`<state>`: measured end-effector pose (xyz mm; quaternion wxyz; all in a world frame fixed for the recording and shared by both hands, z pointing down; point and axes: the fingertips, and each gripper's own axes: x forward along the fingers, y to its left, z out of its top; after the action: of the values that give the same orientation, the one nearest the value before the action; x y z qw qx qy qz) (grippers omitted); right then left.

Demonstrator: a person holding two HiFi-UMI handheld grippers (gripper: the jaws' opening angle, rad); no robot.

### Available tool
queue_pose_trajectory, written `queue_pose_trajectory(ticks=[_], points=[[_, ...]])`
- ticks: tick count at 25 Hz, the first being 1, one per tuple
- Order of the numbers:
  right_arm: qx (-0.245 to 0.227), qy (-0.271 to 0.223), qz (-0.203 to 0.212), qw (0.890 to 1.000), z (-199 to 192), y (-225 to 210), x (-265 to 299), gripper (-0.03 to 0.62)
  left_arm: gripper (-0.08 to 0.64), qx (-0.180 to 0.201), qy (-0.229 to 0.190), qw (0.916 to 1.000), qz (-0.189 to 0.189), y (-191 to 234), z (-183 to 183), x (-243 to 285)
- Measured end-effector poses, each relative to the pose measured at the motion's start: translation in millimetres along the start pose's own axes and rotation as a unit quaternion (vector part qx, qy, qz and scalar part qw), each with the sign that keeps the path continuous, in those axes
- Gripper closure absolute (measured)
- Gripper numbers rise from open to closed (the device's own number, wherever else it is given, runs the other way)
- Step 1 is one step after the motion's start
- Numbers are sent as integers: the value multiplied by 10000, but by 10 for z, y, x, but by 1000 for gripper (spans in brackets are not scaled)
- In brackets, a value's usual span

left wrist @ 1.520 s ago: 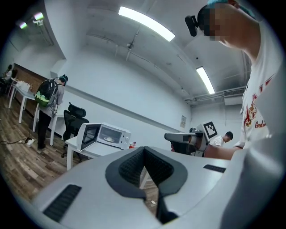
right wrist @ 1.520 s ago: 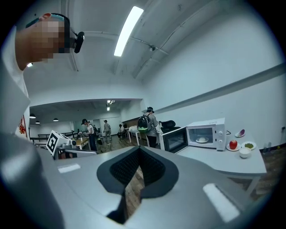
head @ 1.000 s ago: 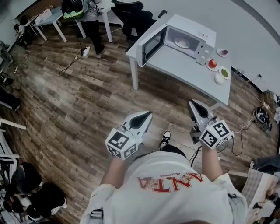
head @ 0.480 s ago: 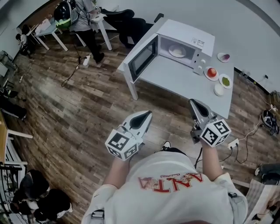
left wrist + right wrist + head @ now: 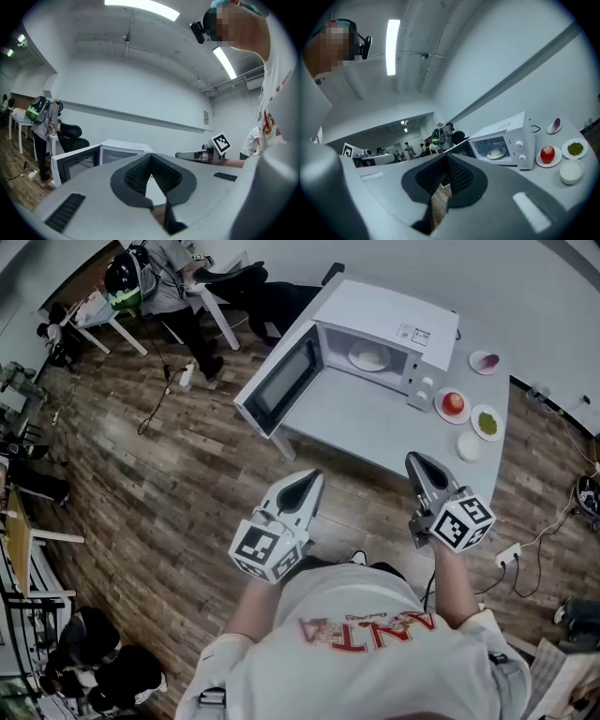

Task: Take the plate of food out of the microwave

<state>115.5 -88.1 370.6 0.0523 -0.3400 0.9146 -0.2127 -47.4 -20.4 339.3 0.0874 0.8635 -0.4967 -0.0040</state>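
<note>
The white plate of food (image 5: pixel 369 356) sits inside the open white microwave (image 5: pixel 389 310) on the grey tabletop (image 5: pixel 361 423). The left gripper (image 5: pixel 312 481) and right gripper (image 5: pixel 413 461) are well apart from it, their fingers closed and empty.

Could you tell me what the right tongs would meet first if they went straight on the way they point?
Probably the microwave, near its open front: the shut right tongs point over the near edge of the table towards it. Depth is unclear.
</note>
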Motion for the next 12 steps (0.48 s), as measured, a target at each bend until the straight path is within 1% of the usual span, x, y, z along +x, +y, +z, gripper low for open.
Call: queue_pose_trajectory(ticks=[3,6,8,12], points=[[156,36,0,9999,-54,-156,35,589,551,-37,67,9998,161,146,-25,183],[250,95,-224,9994,-108,-387,32,589,551,-33,126,9996,266,293,-42,388],[296,82,-436,9986,-88,-534,30,589,551,-45,163,9995,251,392,-41,510],[249,73,-763,9967,8,-722,167,589,551,-110,195,9997,101,628,-25,750]])
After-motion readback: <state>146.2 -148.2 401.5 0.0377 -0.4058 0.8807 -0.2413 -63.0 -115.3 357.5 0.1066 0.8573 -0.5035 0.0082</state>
